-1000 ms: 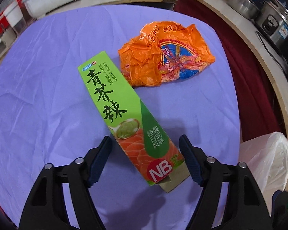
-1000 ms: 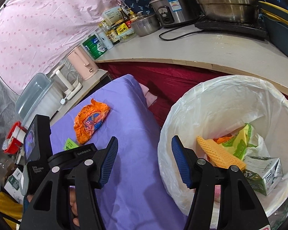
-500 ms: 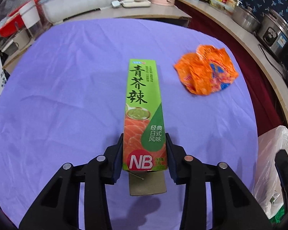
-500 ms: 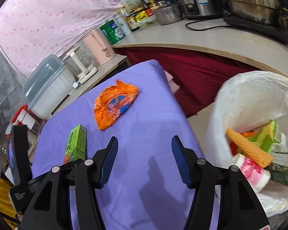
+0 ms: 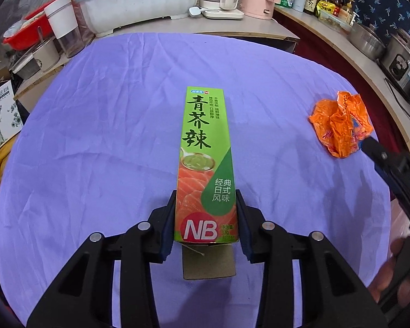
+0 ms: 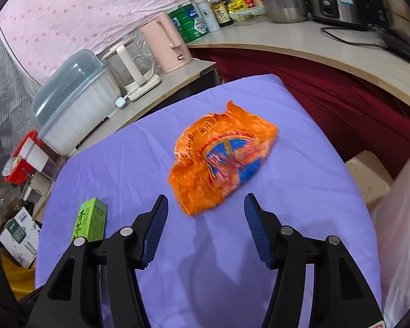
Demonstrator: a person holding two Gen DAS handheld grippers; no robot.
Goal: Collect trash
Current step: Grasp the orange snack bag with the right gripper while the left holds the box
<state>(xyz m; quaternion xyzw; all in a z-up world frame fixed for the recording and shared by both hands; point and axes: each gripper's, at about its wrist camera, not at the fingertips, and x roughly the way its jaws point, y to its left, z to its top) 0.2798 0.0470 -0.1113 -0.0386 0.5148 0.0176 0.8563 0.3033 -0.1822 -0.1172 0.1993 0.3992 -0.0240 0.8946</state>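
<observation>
My left gripper (image 5: 205, 220) is shut on the near end of a long green wasabi box (image 5: 205, 161), which points away from me over the purple tablecloth (image 5: 95, 150). The box also shows in the right wrist view (image 6: 91, 218). A crumpled orange snack wrapper (image 6: 221, 158) lies on the cloth just ahead of my right gripper (image 6: 206, 224), which is open and empty, its jaws wide apart. The wrapper also shows at the right in the left wrist view (image 5: 341, 123), with the right gripper's tip beside it.
A white trash bag (image 6: 404, 232) stands off the table's right edge. Behind the table are a white dish box (image 6: 76, 104), a pink kettle (image 6: 166, 43), jars and steel pots (image 6: 284, 8) on a curved counter. Cardboard boxes (image 6: 19, 229) sit at the left.
My left gripper closed on the green box and lifted it, straightening it. My right gripper swung from over the trash bag to the orange wrapper on the table.
</observation>
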